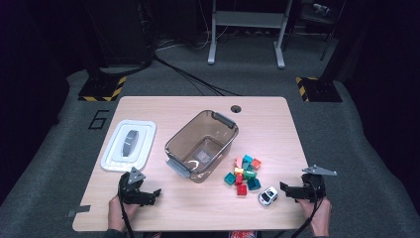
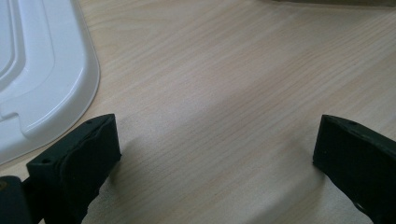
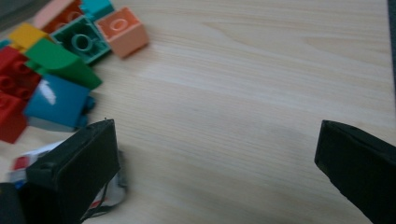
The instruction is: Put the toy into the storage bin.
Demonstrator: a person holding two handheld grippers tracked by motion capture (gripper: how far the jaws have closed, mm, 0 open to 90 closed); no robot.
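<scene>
White toy car (image 1: pixel 268 196): near front-right table (image 1: pixel 163 106) edge, just beside right gripper (image 1: pixel 288 189), jaws wide apart, empty. Building blocks (image 1: pixel 244 174): clustered between car and clear bin (image 1: pixel 200 146). Left gripper (image 1: pixel 151 195): spread wide, empty, front-left beside white lid (image 1: pixel 129 145). Handling: centre jaws across car's body before closing.

toy car (image 3: pixel 109 189): mostly hidden behind the right gripper's (image 3: pixel 215 163) left jaw, beside the pile of bricks (image 3: pixel 51 60)
pile of bricks: cut off by the left and top picture edges
white lid (image 2: pixel 42 79): cut off at the left and top edges
clear bin (image 2: pixel 336 2): a sliver at the top edge
dark thing on the lid (image 1: pixel 130 142): too small to tell
label in the bin (image 1: pixel 202 157): unreadable
</scene>
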